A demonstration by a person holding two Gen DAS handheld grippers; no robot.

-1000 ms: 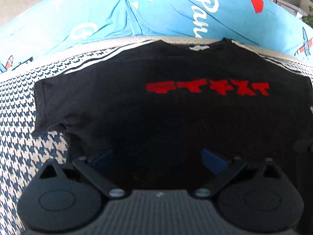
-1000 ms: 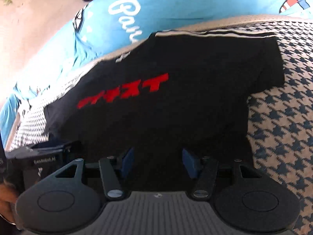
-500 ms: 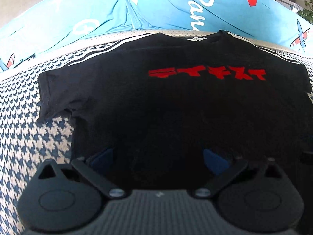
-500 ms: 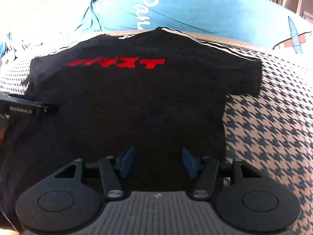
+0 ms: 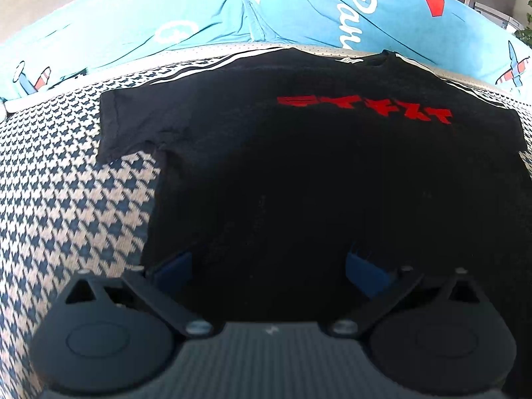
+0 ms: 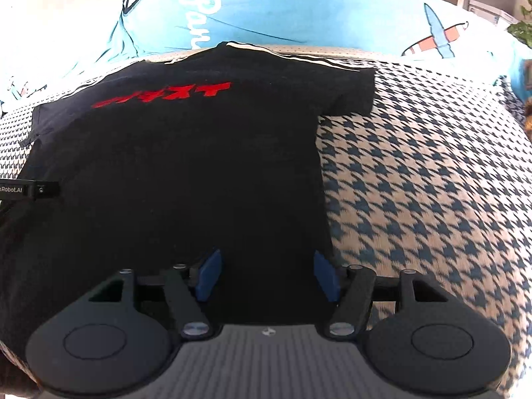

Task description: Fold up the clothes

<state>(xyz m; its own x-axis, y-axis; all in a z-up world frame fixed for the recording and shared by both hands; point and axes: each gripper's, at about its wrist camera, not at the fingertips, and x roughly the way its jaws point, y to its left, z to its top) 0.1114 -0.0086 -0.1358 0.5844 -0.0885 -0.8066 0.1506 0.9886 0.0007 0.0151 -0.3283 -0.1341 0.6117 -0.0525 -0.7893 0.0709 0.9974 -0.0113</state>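
In the left wrist view, the black short-sleeved cotton T-shirt with red letters (image 5: pixel 299 173) lies flat, front side up, on the sofa seat with blue and beige houndstooth cover (image 5: pixel 66 183). Its collar points to the far edge of the seat, where the light blue printed cushions (image 5: pixel 199 16) stand. One sleeve is spread toward the left side of the seat, with small wrinkles at the armpit. The left tool (image 5: pixel 269 266) hangs over the near part of the shirt, close to its left side edge. Its two blue pads are spread wide and nothing is between them.

In the right wrist view, the same shirt covers the left and middle part of the seat, and its other sleeve (image 6: pixel 352 89) lies toward the far right. The right tool (image 6: pixel 266 274) is over the near hem, just beside the right side edge of the shirt. Its jaws have just been opening a little; they stand apart and pinch nothing. At the left border, a part of the left tool shows.

The shirt looks light, thin and soft. I think it will sag and crease when lifted, so it is better to take it at the hem corners or at the shoulder seams.
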